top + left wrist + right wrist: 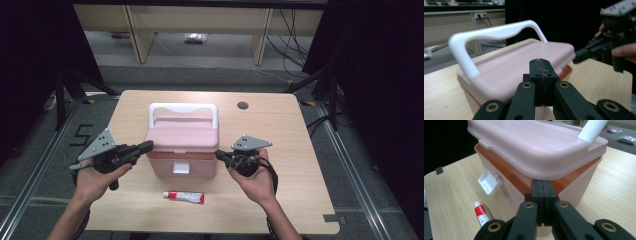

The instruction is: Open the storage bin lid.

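A pink box point(182, 137) with a white handle point(184, 107) stands mid-table. My left gripper point(150, 145) is shut and empty, its tip against the lid's left edge. In the left gripper view the closed jaws point(540, 61) rest at the lid point(524, 62), with the handle point(486, 33) arching above. My right gripper point(218, 154) is shut too, at the box's right side. In the right gripper view its tip point(541, 182) sits just under the lid rim point(536, 142), at an orange band between lid and base. The white front latch point(489, 182) hangs loose.
A red and white tube point(185, 197) lies on the wooden table point(280, 125) in front of the box, also visible as the tube point(481, 213) in the right gripper view. A round cable hole point(243, 105) sits at the back right. Desk legs and cables stand beyond the table.
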`<state>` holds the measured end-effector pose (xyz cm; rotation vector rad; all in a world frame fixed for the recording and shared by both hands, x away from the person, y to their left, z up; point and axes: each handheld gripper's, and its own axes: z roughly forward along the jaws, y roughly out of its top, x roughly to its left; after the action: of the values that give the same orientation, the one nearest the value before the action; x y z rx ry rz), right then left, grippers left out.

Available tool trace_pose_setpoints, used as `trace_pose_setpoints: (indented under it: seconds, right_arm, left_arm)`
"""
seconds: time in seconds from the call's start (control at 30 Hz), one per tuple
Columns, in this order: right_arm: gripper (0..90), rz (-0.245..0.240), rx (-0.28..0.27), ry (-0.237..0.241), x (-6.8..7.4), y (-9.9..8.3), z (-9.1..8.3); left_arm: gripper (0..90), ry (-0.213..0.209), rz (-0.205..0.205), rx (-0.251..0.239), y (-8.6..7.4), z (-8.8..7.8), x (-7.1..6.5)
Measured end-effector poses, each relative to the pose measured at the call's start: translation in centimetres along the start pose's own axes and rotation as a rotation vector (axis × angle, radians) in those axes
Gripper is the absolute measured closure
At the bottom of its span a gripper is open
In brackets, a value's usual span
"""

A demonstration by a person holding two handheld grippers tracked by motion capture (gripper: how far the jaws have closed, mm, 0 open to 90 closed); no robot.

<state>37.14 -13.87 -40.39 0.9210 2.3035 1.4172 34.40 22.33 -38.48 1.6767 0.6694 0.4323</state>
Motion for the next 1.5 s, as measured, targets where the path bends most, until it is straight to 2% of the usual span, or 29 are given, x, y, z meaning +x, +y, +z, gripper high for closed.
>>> trace_pose_setpoints:
  seconds: [0.1, 0.17, 0.2, 0.23, 0.27, 0.3, 0.33, 0.43, 0.5, 0.53, 0.67, 0.83, 0.87, 0.9, 0.93, 1.03, 1.07, 1.1, 1.13, 1.17, 1.2, 1.37, 1.43, 1.47, 1.5]
  right_arm:
    - [90.0, -0.002, -0.003, 0.002, 0.0, 0.1, 0.0]
    - [90.0, -0.007, -0.006, -0.026, 0.0, 0.2, -0.1]
    - [90.0, -0.012, -0.023, -0.030, 0.0, 0.2, 0.0]
    - [90.0, 0.000, -0.004, -0.005, 0.0, 0.3, -0.1]
    - [90.0, 0.000, -0.010, -0.005, 0.0, 0.3, -0.1]
    - [90.0, -0.005, -0.008, -0.010, 0.0, 0.4, -0.2]
    - [90.0, 0.016, -0.004, -0.021, 0.1, 0.4, -0.3]
    - [90.0, 0.001, -0.018, -0.010, 0.1, 0.6, -0.1]
    - [90.0, -0.007, -0.024, -0.008, 0.0, 0.6, -0.1]
    - [90.0, 0.020, -0.011, -0.014, 0.2, 0.6, -0.2]
    - [90.0, 0.019, -0.010, -0.018, 0.3, 0.7, -0.3]
    - [90.0, 0.013, -0.012, -0.015, 0.3, 0.7, -0.3]
    - [90.0, 0.024, -0.005, -0.014, 0.4, 0.7, -0.4]
    - [90.0, -0.010, -0.020, -0.009, 0.2, 0.6, -0.2]
    - [90.0, 0.005, -0.008, -0.005, 0.4, 0.6, -0.3]
    - [90.0, -0.006, -0.012, 0.003, 0.8, 0.4, -0.3]
    - [90.0, 0.005, -0.003, 0.013, 1.1, 0.3, -0.2]
    - [90.0, -0.012, -0.009, 0.012, 1.2, 0.2, -0.1]
    - [90.0, -0.019, 0.000, 0.024, 1.5, 0.2, 0.0]
    - [90.0, -0.008, 0.007, 0.042, 1.9, 0.1, 0.2]
    - [90.0, -0.024, 0.010, 0.037, 2.0, 0.1, 0.3]
    - [90.0, -0.052, 0.029, 0.059, 3.3, 0.2, 1.5]
    - [90.0, -0.072, 0.023, 0.065, 3.6, 0.2, 2.0]
    - [90.0, -0.057, 0.023, 0.075, 3.8, 0.2, 2.2]
    - [90.0, -0.070, 0.019, 0.074, 3.9, 0.2, 2.5]
  left_arm:
    - [89.6, -0.019, -0.020, 0.012, -1.0, 0.5, -0.8]
    - [89.6, -0.016, -0.004, 0.023, -1.7, 1.0, -1.4]
    - [89.6, -0.006, 0.010, 0.043, -1.9, 1.2, -1.5]
    - [89.6, -0.006, 0.014, 0.051, -2.2, 1.5, -1.6]
    - [89.6, -0.016, 0.001, 0.052, -2.6, 1.8, -1.7]
    - [89.6, -0.014, 0.006, 0.064, -2.8, 2.0, -1.7]
    - [89.6, -0.012, 0.009, 0.071, -2.9, 2.1, -1.7]
    - [89.6, -0.006, -0.002, 0.056, -3.1, 2.7, -1.6]
    - [89.6, 0.007, -0.005, 0.053, -3.0, 3.0, -1.4]
    - [89.6, 0.022, -0.013, 0.059, -2.9, 3.0, -1.3]
    - [89.6, 0.054, -0.021, 0.057, -3.0, 3.6, -1.0]
    - [89.6, 0.069, -0.036, 0.046, -3.1, 4.0, -0.6]
    - [89.7, 0.069, -0.035, 0.044, -3.1, 4.1, -0.6]
    - [89.7, 0.071, -0.035, 0.042, -3.1, 4.2, -0.6]
    - [89.7, 0.072, -0.033, 0.039, -3.0, 4.2, -0.6]
    - [89.7, 0.074, -0.028, 0.036, -2.9, 4.3, -0.6]
    - [89.7, 0.077, -0.024, 0.037, -2.7, 4.3, -0.6]
    - [89.7, 0.071, -0.028, 0.021, -2.6, 4.4, -0.5]
    - [89.7, 0.077, -0.022, 0.029, -2.5, 4.3, -0.5]
    - [89.7, 0.079, -0.024, 0.025, -2.4, 4.3, -0.5]
    - [89.7, 0.071, -0.024, 0.011, -2.3, 4.4, -0.4]
    - [89.7, 0.082, -0.020, 0.007, -1.6, 4.4, -0.3]
    - [89.6, 0.079, -0.016, 0.000, -1.4, 4.4, -0.3]
    - [89.7, 0.082, -0.014, 0.003, -1.3, 4.4, -0.3]
    - [89.7, 0.084, -0.012, 0.005, -1.2, 4.4, -0.2]
